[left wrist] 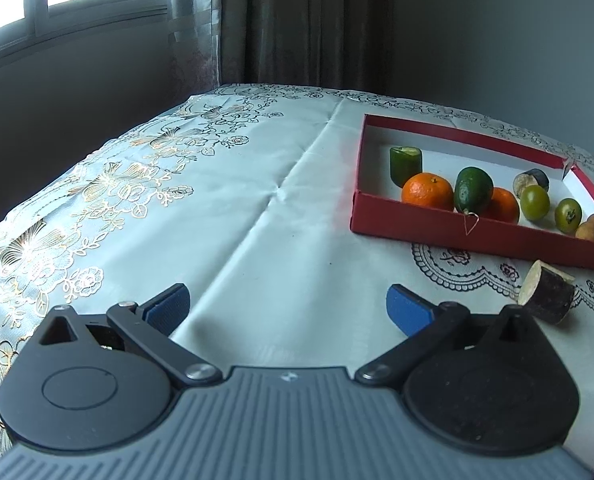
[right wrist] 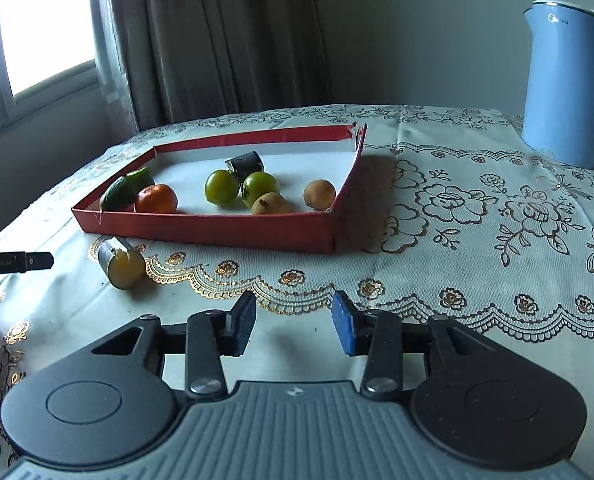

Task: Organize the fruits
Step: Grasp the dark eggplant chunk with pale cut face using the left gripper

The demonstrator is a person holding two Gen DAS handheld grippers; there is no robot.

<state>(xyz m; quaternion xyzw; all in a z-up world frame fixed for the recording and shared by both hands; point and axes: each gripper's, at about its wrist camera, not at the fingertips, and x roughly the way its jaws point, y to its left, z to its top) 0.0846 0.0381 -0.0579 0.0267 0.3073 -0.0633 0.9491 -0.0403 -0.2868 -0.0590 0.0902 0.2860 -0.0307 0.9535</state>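
Note:
A red cardboard tray (left wrist: 457, 228) (right wrist: 217, 232) holds several fruits: oranges (left wrist: 427, 190) (right wrist: 156, 199), an avocado (left wrist: 473, 189), green round fruits (left wrist: 534, 202) (right wrist: 221, 187), brown ones (right wrist: 319, 195) and cut pieces. A dark-skinned cut piece (left wrist: 547, 292) (right wrist: 121, 262) lies on the cloth outside the tray's near wall. My left gripper (left wrist: 287, 310) is open and empty, to the left of that piece. My right gripper (right wrist: 293, 320) is open and empty, in front of the tray.
A blue electric kettle (right wrist: 565, 84) stands at the back right of the table. A floral tablecloth (left wrist: 217, 200) covers the table. A curtain, a window and walls lie behind. The left gripper's tip (right wrist: 17, 263) shows at the right wrist view's left edge.

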